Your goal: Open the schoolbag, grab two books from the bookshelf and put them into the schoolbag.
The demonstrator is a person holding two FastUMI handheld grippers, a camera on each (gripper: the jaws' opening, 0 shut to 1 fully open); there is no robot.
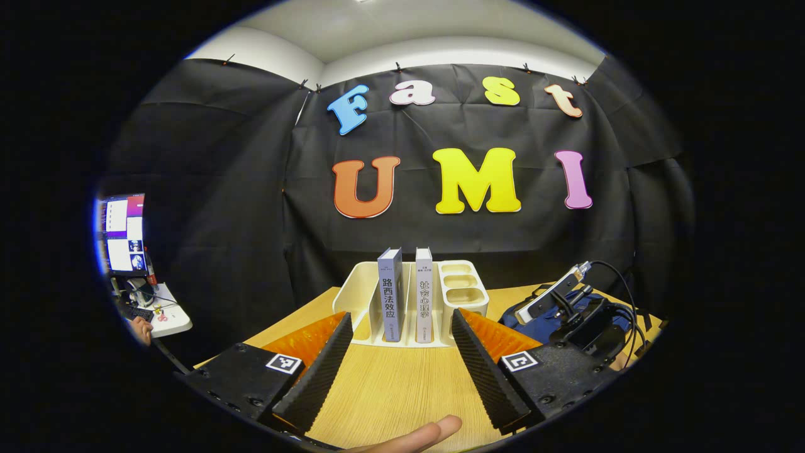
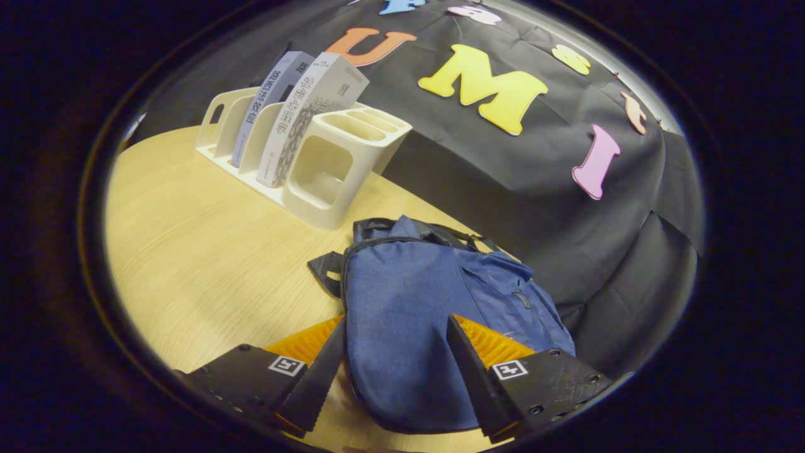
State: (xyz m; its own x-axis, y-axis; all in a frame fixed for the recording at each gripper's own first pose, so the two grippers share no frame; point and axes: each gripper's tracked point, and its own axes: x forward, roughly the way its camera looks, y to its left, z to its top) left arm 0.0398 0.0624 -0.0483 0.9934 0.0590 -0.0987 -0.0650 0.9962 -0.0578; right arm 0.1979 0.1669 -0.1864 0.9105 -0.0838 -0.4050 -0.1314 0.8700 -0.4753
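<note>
- The left tongs (image 1: 400,358) stand wide apart at the bottom of the left gripper view, holding nothing, with bare table (image 1: 402,390) between the fingers.
- A fingertip (image 1: 434,433) pokes in at the bottom edge of that view, just below the gap.
- Straight beyond the gap, in the centre of the frame, the cream bookshelf (image 1: 361,296) stands on the table, near the tips but apart from them.
- Two books stand upright in its slots: a grey-blue book (image 1: 390,294) on the left and a paler grey book (image 1: 424,296) just to its right; small cup compartments sit at the rack's right end.
- At the right of that frame, the right tongs' body with its cables (image 1: 569,305) hangs over the blue schoolbag (image 1: 534,327).
- At the far left edge, a monitor (image 1: 121,233) glows on a side desk.
- In the right gripper view, the right tongs (image 2: 393,371) are spread open at the bottom of the frame, straddling the lower end of the schoolbag (image 2: 409,314); whether the fingers touch the fabric I cannot tell.
- The bag lies flat on the table (image 2: 188,251), zipper closed, straps toward the upper middle.
- The bookshelf (image 2: 321,170) with both books sits in the upper left, just beyond the bag.
</note>
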